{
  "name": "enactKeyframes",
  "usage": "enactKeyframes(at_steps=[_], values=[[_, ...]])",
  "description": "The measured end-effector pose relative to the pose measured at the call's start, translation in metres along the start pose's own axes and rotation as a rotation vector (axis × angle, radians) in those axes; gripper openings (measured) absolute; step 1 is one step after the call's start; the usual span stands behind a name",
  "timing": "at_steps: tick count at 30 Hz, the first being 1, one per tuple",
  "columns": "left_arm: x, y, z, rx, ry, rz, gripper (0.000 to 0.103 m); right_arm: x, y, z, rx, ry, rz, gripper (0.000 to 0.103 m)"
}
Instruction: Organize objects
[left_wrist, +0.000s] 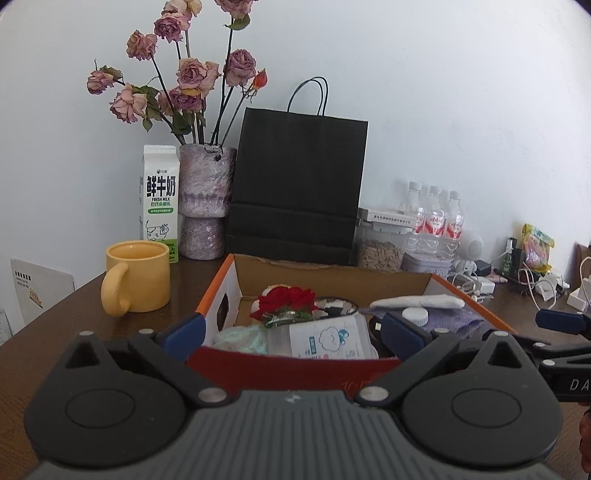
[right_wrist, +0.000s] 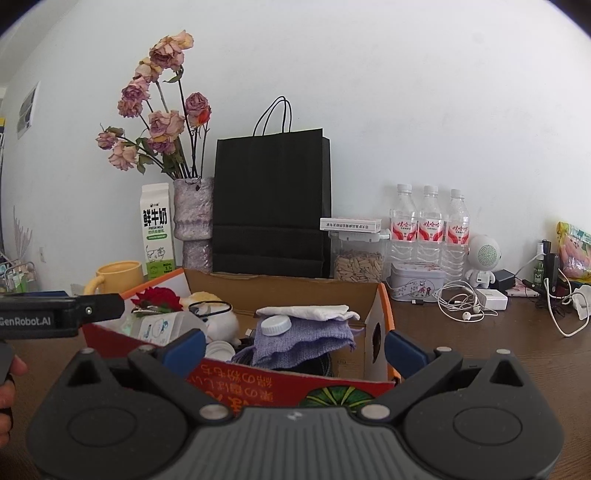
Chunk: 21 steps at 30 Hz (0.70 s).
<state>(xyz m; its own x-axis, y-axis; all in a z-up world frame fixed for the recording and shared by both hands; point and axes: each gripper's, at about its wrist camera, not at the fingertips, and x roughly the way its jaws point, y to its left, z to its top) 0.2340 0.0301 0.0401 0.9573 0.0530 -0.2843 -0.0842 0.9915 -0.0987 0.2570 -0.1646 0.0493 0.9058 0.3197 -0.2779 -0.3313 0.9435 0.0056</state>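
1. The left gripper (left_wrist: 291, 334) stood with its blue-padded jaws spread wide and nothing between them, poised low at the near wall of the open cardboard box with orange edges and a red printed front (left_wrist: 295, 363).
2. The right gripper (right_wrist: 293, 349) was likewise spread wide and empty, level with the same near wall and towards the box's right end.
3. Straight ahead of the right gripper, just past the wall, lay the folded purple knitted cloth (right_wrist: 306, 338), its long axis running across the jaws' line, with a white screw cap (right_wrist: 275, 325) resting on it.
4. Ahead of the left gripper lay the clear plastic pack with a blue cartoon label (left_wrist: 328, 338), and beyond it the red artificial rose (left_wrist: 288, 299).
5. By this judgement each gripper was nearer its own half of the box.
6. Both were held level, pointing forward towards the standing black paper bag (left_wrist: 299, 184).
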Motion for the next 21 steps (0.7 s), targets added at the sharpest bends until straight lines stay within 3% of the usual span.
enactKeyframes(at_steps=[13, 21], values=[[0.021, -0.006, -0.031, 0.084, 0.269, -0.007, 0.103, 0.005, 0.019, -0.028, -0.089, 0.178, 0.056, 0.102], [0.026, -0.006, -0.035, 0.086, 0.312, 0.003, 0.103, 0.019, 0.020, -0.035, -0.099, 0.262, 0.055, 0.095]])
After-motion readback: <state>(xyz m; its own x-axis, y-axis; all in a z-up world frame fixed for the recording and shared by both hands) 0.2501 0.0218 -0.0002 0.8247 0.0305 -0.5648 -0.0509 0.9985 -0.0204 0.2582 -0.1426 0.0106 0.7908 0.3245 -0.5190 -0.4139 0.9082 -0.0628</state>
